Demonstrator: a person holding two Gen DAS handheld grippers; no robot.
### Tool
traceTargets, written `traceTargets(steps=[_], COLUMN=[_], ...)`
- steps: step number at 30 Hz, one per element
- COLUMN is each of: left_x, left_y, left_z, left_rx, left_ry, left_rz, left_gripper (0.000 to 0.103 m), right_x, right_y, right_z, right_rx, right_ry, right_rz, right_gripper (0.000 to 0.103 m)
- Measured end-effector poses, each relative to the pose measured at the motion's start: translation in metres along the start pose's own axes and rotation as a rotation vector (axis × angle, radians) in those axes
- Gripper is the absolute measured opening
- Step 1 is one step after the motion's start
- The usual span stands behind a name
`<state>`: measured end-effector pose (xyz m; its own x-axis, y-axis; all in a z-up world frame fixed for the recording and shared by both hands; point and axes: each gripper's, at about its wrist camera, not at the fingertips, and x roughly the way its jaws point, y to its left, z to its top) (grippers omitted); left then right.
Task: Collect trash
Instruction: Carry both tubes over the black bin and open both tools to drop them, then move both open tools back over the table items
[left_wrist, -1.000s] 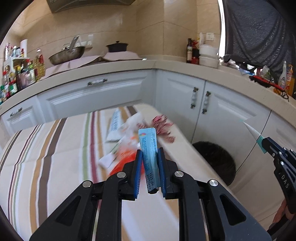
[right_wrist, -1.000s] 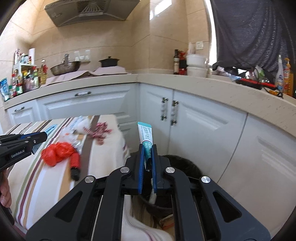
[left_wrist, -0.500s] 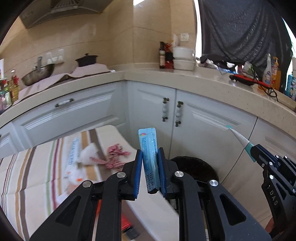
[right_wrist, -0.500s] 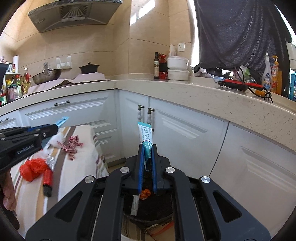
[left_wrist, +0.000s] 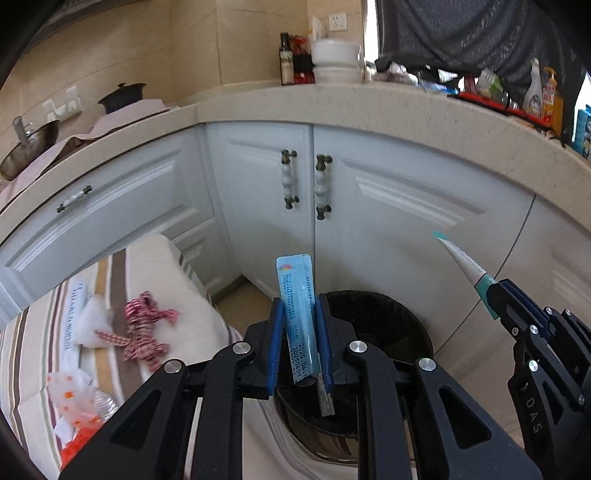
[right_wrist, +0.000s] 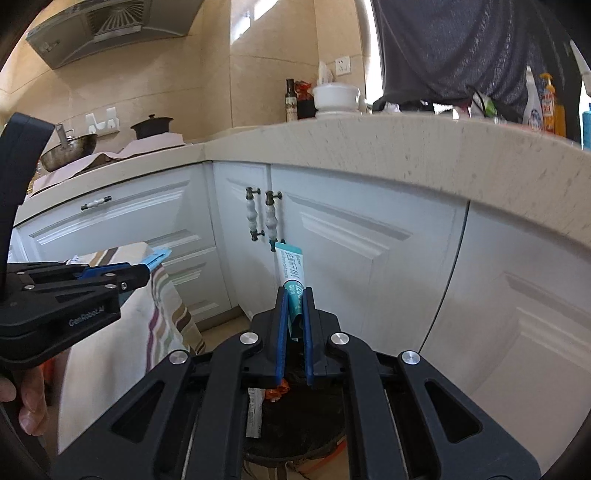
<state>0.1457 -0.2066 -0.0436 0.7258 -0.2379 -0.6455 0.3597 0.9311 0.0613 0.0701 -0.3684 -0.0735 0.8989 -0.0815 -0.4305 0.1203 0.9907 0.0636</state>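
Note:
My left gripper (left_wrist: 299, 314) is shut on a light blue sachet (left_wrist: 297, 288) and holds it upright over the near rim of a black trash bin (left_wrist: 388, 325) on the floor. My right gripper (right_wrist: 294, 299) is shut on a white and teal tube (right_wrist: 291, 271), also above the bin (right_wrist: 295, 424), which holds some scraps. The right gripper shows in the left wrist view (left_wrist: 491, 291) at the right, with the tube (left_wrist: 461, 258) pointing up left. The left gripper shows in the right wrist view (right_wrist: 146, 271) at the left.
A striped cloth table (left_wrist: 184, 266) at the left carries a red-white wrapper (left_wrist: 144, 328), a white wad (left_wrist: 92, 321), a white tube (left_wrist: 72, 314) and red-orange plastic (left_wrist: 74, 439). White cabinets (left_wrist: 369, 206) under a beige counter (left_wrist: 388, 103) stand behind the bin.
Both grippers have swung right from the table to above the trash bin, each still holding its item. The bin now lies right below the fingers.

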Motion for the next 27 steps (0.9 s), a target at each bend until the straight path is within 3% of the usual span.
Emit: traceTargets(steps=[6, 8, 11, 17, 27], left_x=[0.027, 0.035, 0.044, 0.047, 0.019], left_y=[-0.012, -0.012, -0.012, -0.008, 0.012], left_z=[0.002, 0.003, 0.002, 0.003, 0.005], left_rx=[0.026, 0.027, 0.014, -0.008, -0.059], left_ry=[0.049, 0.069, 0.086, 0.081, 0.040], left_rz=[0.016, 0.016, 0.018, 0.025, 0.027], left_gripper=[0.020, 0.022, 0.038, 0.055, 0.065], right_x=[0.029, 0.037, 0.047, 0.051, 0.029], right_y=[-0.010, -0.013, -0.018, -0.022, -0.012], right_z=[-0.006, -0.008, -0.010, -0.010, 0.001], right_rx=[0.027, 0.038, 0.052, 0.067, 0.060], right_ry=[0.029, 0.036, 0.048, 0.047, 0.030], right_rz=[0.002, 0.000, -0.003, -0.010, 0.008], right_gripper=[0.009, 0.014, 0.017, 0.024, 0.026])
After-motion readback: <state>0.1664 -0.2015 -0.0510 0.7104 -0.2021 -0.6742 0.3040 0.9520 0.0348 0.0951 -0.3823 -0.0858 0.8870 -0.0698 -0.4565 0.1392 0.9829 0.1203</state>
